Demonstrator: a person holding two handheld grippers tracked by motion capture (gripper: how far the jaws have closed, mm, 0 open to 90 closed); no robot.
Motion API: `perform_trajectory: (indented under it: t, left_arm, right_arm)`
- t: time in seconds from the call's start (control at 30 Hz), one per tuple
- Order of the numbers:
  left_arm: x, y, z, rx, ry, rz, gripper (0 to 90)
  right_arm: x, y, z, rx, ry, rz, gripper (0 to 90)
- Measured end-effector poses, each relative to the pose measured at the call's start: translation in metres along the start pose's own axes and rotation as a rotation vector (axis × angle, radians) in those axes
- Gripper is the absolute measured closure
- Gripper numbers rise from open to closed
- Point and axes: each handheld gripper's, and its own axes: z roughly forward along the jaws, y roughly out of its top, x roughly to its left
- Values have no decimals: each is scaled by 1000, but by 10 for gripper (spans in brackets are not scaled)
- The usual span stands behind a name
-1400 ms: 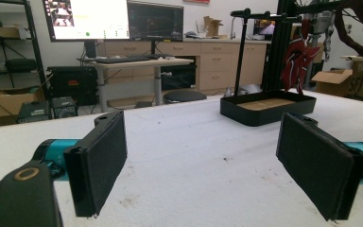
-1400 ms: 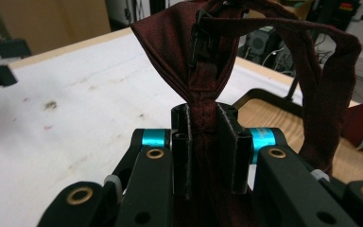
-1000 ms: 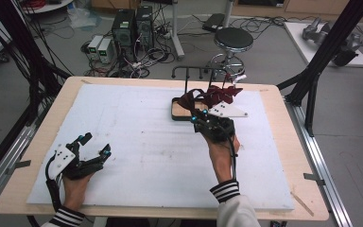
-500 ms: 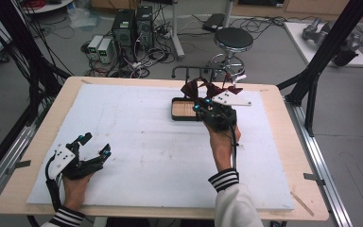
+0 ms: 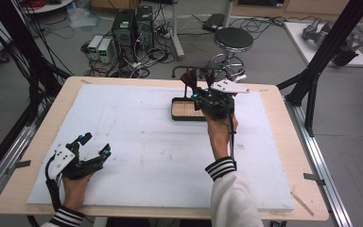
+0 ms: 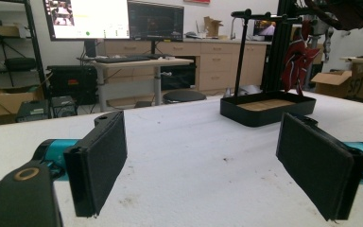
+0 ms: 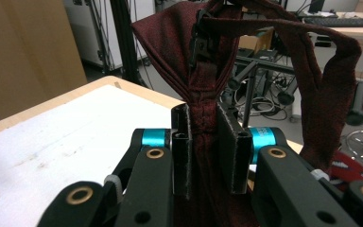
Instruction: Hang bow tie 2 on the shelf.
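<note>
Dark red cloth point(image 7: 203, 118): lower part disappearing between right gripper point(image 7: 203, 146) jaws; top running off frame. Rack point(image 5: 189, 94) upright partly hiding behind gripper.

Tray point(image 5: 187, 109) apparently behind left gripper point(image 5: 96, 147).

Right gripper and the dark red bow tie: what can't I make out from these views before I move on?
- How the bow tie attaches to the stand: cropped by the right gripper view's top edge.
- The tie in the high view: largely covered by the right gripper.
- The tray under the tie: hidden behind the gripper body in the right gripper view.
</note>
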Motion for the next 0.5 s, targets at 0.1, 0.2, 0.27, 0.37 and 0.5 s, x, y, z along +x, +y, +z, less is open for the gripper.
perform_trajectory:
  t: [0.1, 0.2, 0.27, 0.37, 0.5]
  left_arm:
    - [0, 0, 0, 0, 0, -1, 174]
    - [0, 0, 0, 0, 0, -1, 174]
    - [0, 0, 0, 1, 0, -1, 174]
    - [0, 0, 0, 1, 0, 0, 174]
    - [0, 0, 0, 1, 0, 0, 174]
  right_arm:
    - [-2, 3, 4, -5, -2, 1, 770]
    - [-5, 2, 8, -2, -6, 7, 770]
    - [-8, 1, 11, 0, -7, 14, 770]
    - [-13, 2, 14, 7, -6, 29, 770]
    - [-15, 8, 19, 11, -11, 25, 770]
